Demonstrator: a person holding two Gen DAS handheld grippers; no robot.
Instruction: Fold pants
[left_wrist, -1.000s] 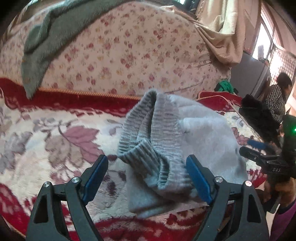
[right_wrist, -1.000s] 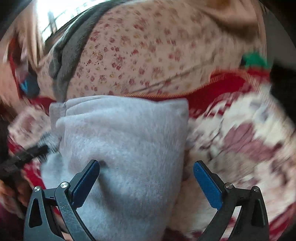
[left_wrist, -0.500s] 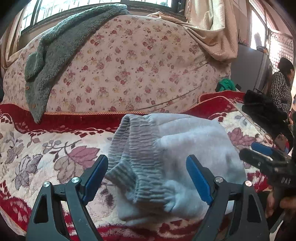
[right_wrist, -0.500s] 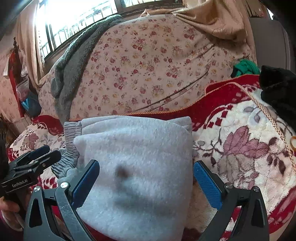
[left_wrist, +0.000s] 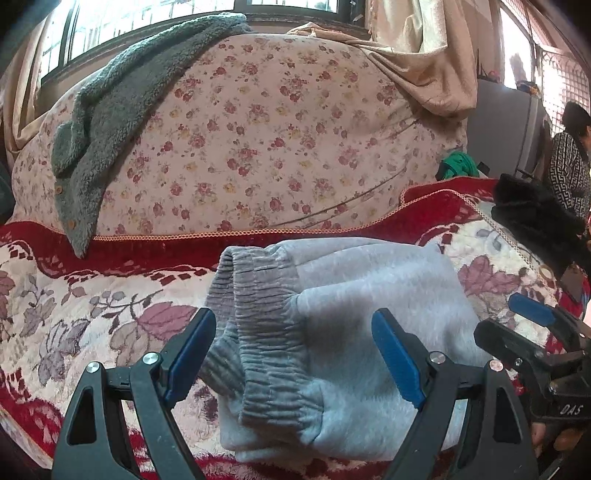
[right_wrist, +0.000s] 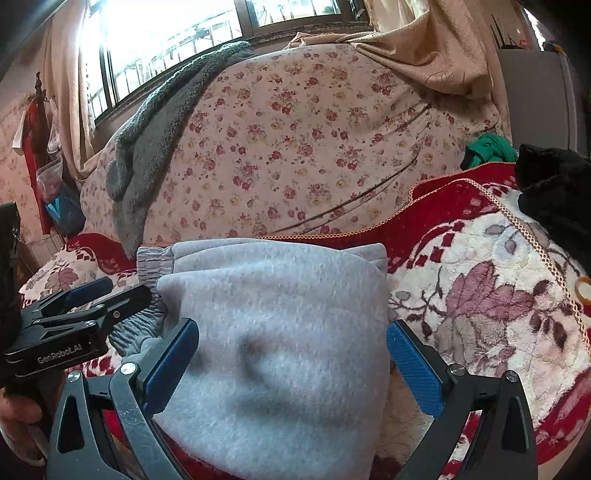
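The pants (left_wrist: 373, 317) lie folded in a thick grey bundle on the blanket (left_wrist: 92, 314) of the bed, ribbed waistband (left_wrist: 258, 332) turned toward my left side. My left tongs (left_wrist: 295, 354) are released, jaws wide above the waistband end, gripping nothing. My right tongs (right_wrist: 291, 365) are also released, spread over the smooth end of the bundle, pads clear of the cloth. Behind stands a flowered cushion (left_wrist: 266, 147) with a green towel (left_wrist: 110, 110) draped on it.
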